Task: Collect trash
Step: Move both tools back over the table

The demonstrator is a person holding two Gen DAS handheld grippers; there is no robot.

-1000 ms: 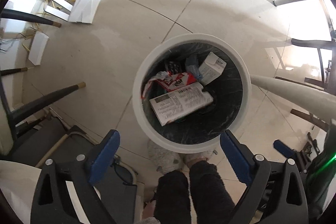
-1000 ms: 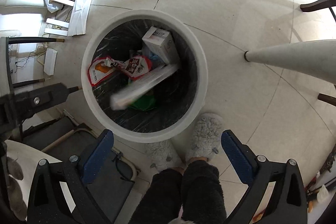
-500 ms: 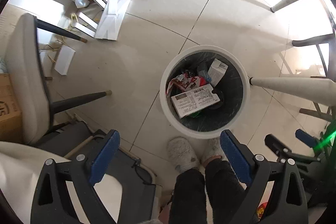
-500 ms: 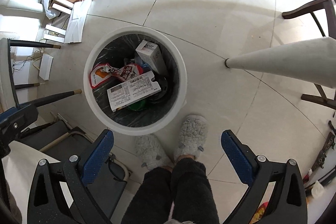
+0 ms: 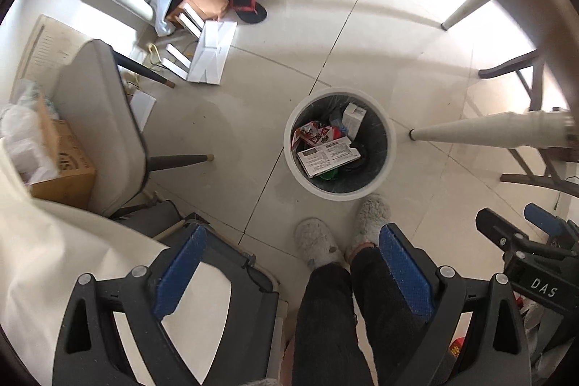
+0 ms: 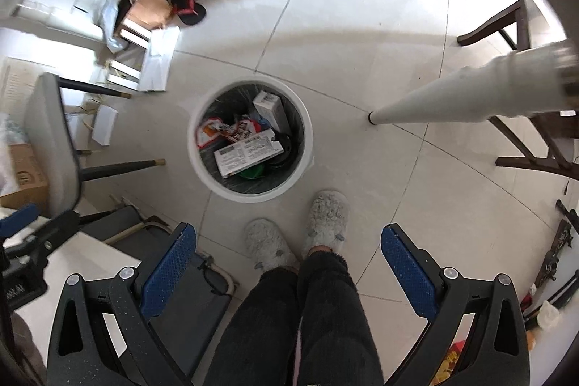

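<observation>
Trash is lying in a white, black-lined bin standing on the tiled floor before grey slippers: a flat printed box, a red wrapper, a small carton. Left gripper and right gripper are gaping wide, carrying nothing.

Tiled floor: white bin, flattened cardboard, sandal.
</observation>
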